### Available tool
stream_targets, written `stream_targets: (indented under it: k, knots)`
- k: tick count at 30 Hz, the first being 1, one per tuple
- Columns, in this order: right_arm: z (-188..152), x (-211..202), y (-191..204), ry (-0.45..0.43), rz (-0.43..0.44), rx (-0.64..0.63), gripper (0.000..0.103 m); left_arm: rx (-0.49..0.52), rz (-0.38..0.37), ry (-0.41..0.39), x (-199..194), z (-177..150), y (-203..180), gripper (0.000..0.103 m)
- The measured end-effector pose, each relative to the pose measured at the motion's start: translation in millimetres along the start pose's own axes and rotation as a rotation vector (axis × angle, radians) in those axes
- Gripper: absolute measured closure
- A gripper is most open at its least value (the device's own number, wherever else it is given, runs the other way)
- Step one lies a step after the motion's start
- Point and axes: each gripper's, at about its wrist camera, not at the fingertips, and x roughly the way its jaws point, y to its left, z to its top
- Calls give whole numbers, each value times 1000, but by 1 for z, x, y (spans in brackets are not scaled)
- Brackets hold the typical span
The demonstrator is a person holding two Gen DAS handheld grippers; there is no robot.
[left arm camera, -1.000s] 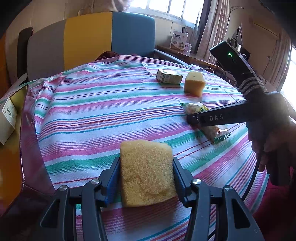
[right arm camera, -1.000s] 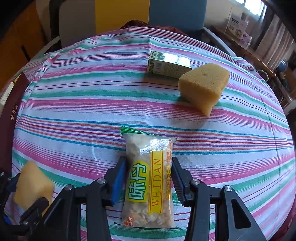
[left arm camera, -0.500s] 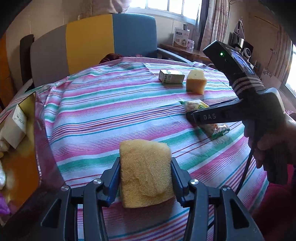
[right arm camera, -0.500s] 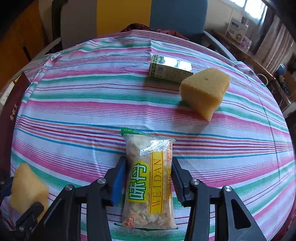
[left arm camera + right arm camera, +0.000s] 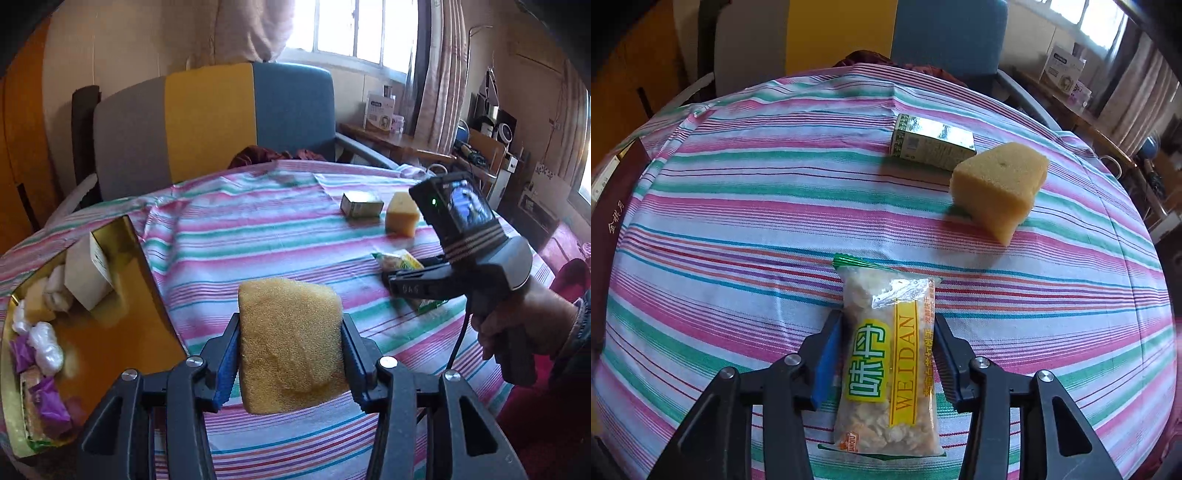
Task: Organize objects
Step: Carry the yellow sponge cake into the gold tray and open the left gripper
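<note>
My left gripper [image 5: 290, 332] is shut on a yellow sponge [image 5: 290, 345] and holds it up above the striped tablecloth [image 5: 258, 236]. A gold box [image 5: 122, 295] with several small items inside stands open to its left. My right gripper [image 5: 888, 343] is shut on a clear snack packet [image 5: 890, 365] with yellow and green print, low over the cloth. It also shows in the left wrist view [image 5: 424, 280], with the packet [image 5: 399, 262] in its jaws. A second yellow sponge [image 5: 997, 190] and a small green carton [image 5: 932, 146] lie further back.
A grey, yellow and blue chair [image 5: 218, 122] stands behind the table. A dark red box wall [image 5: 609, 206] is at the table's left edge. Shelves and a side table [image 5: 391, 142] with boxes stand at the back right.
My left gripper has risen and swung left with the sponge, so the gold box has come into view. My right gripper has stayed shut on the packet in about the same place.
</note>
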Motion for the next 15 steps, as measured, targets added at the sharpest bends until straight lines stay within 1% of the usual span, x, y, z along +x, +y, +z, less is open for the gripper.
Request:
stream_targets:
  k: [6, 15]
  knots:
    - [-1, 0, 0, -12, -5, -13, 56, -47, 16, -22, -16, 5, 16, 53]
    - [-2, 1, -3, -20, 6, 0, 56, -123, 73, -48, -34, 6, 50, 53]
